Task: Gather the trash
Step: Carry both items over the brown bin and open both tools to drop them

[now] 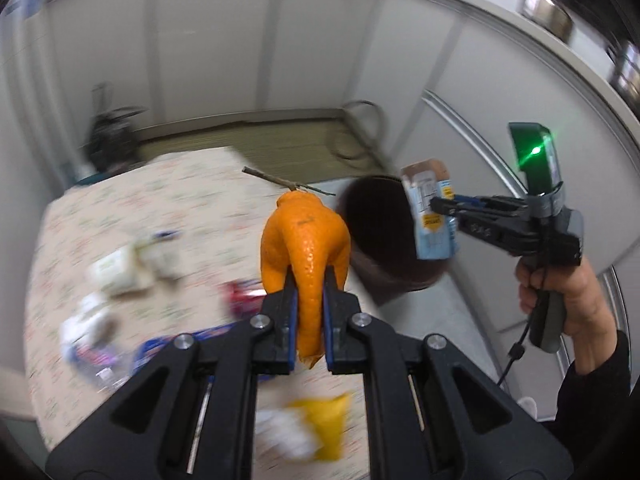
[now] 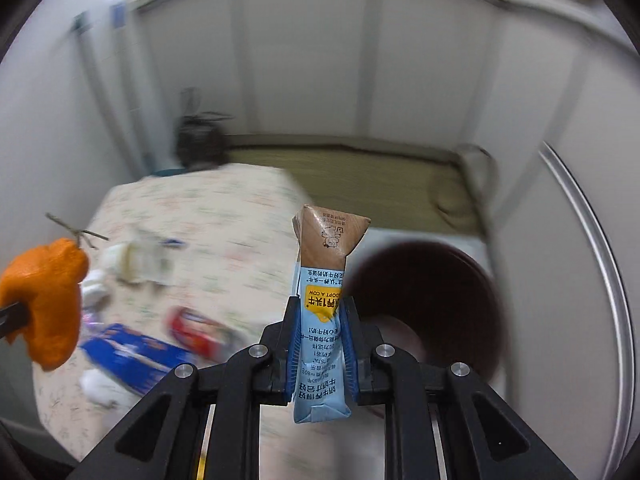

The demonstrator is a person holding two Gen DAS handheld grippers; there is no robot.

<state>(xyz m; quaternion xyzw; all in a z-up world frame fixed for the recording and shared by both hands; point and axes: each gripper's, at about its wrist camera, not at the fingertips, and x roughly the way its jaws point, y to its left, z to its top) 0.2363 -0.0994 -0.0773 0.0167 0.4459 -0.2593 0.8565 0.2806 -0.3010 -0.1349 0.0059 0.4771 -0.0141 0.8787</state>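
The left gripper (image 1: 310, 312) is clamped on a strip of orange peel (image 1: 306, 248), which stands up between its jaws with a bare twig at its top. The right gripper (image 2: 320, 344) is shut on a flattened milk carton (image 2: 322, 308), squeezed thin at the waist.

Beyond both, the dark round bin (image 2: 432, 304) sits on the floor just off the table's (image 1: 192, 200) corner; the carton hangs near its rim. More litter is on the patterned cloth: a yellow packet (image 1: 316, 428), a red wrapper (image 2: 200, 332), a blue pack (image 2: 132, 354), white scraps.

The likely risks: the limp peel could slip or tear before it is over the bin, and a carton let go too early could land beside it.
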